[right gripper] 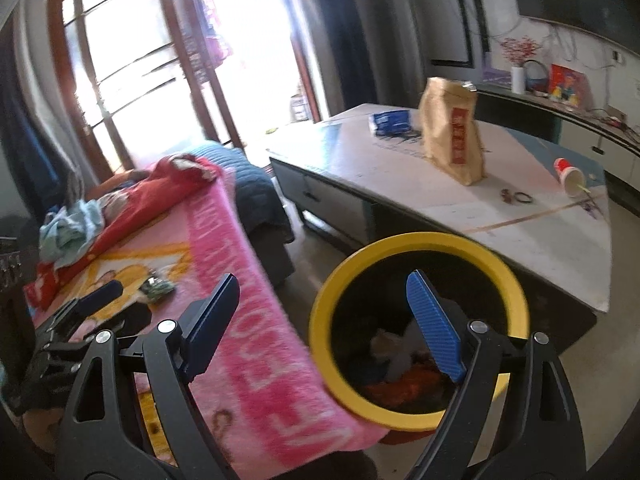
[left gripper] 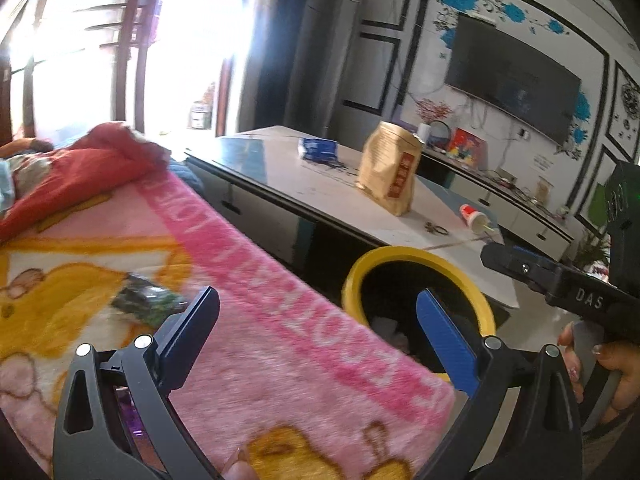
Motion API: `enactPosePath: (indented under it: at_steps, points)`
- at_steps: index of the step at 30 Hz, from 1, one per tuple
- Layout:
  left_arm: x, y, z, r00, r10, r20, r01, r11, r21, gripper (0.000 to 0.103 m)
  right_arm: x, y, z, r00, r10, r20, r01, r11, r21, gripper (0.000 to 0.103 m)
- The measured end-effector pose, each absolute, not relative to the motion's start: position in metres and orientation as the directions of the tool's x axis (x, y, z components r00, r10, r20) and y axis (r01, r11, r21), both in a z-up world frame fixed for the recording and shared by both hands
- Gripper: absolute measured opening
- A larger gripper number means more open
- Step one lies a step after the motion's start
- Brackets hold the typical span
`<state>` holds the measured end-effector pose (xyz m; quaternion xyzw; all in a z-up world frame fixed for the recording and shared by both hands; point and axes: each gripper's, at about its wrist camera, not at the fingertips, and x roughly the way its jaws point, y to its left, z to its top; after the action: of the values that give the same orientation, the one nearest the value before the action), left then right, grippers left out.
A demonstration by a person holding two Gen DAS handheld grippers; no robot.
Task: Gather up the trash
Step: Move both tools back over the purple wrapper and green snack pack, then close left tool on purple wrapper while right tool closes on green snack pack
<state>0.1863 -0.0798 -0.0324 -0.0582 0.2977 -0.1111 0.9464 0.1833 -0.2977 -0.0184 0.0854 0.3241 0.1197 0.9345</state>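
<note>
A yellow-rimmed bin (right gripper: 420, 240) stands on the floor between a pink blanket and a low table, with crumpled trash (right gripper: 400, 380) inside it. My right gripper (right gripper: 323, 284) hangs open over the bin's near rim with nothing between its fingers. My left gripper (left gripper: 318, 304) is also open and empty, above the blanket's edge beside the bin (left gripper: 400, 252). A small green wrapper (left gripper: 146, 300) lies on the blanket, left of the left gripper, and shows as the same wrapper (right gripper: 157, 289) in the right wrist view. The right gripper (left gripper: 496, 258) enters the left wrist view from the right.
The pink blanket (left gripper: 280, 320) covers a couch, with red and blue cloths heaped at its far end. On the low table (right gripper: 520, 232) stand a brown paper bag (right gripper: 452, 132), a blue packet (right gripper: 390, 121), a tipped cup (right gripper: 570, 174) and small rings. A TV bench runs behind.
</note>
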Motion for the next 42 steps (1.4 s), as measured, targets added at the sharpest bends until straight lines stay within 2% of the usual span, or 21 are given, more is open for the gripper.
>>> enactPosePath:
  at_steps: [7,14,25,27,28,32,40,42]
  points:
    - [0.172,-0.031,-0.038,0.814,-0.121,-0.568,0.037,0.987,-0.158,0.096,0.201,-0.255,-0.029,0.683,0.391,-0.617,-0.284,0.921,0.269,0.077]
    - [0.165,0.018,-0.05,0.791,-0.062,-0.609,-0.062,0.982,-0.18,0.096,0.218,-0.207,-0.043,0.606,0.441,-0.662,-0.386,0.891,0.241,0.077]
    - [0.152,0.054,-0.088,0.729,-0.133,-0.671,-0.103,0.948,-0.3,0.095,0.258,-0.117,-0.058,0.478,0.519,-0.709,-0.546,0.808,0.223,0.075]
    - [0.152,0.054,-0.093,0.722,-0.16,-0.674,-0.091,0.942,-0.322,0.092,0.264,-0.1,-0.061,0.449,0.529,-0.721,-0.575,0.788,0.22,0.073]
    - [0.152,0.053,-0.094,0.72,-0.167,-0.674,-0.086,0.941,-0.326,0.085,0.266,-0.094,-0.064,0.44,0.528,-0.726,-0.582,0.784,0.218,0.072]
    - [0.154,0.048,-0.104,0.702,-0.197,-0.684,-0.069,0.938,-0.341,0.073,0.28,-0.069,-0.077,0.385,0.517,-0.764,-0.593,0.773,0.225,0.066]
    - [0.158,0.049,-0.111,0.69,-0.221,-0.689,-0.071,0.927,-0.368,0.063,0.293,-0.047,-0.095,0.308,0.545,-0.78,-0.597,0.749,0.288,0.06]
    - [0.159,0.049,-0.112,0.688,-0.22,-0.691,-0.074,0.927,-0.368,0.06,0.293,-0.043,-0.097,0.295,0.549,-0.782,-0.603,0.742,0.293,0.055]
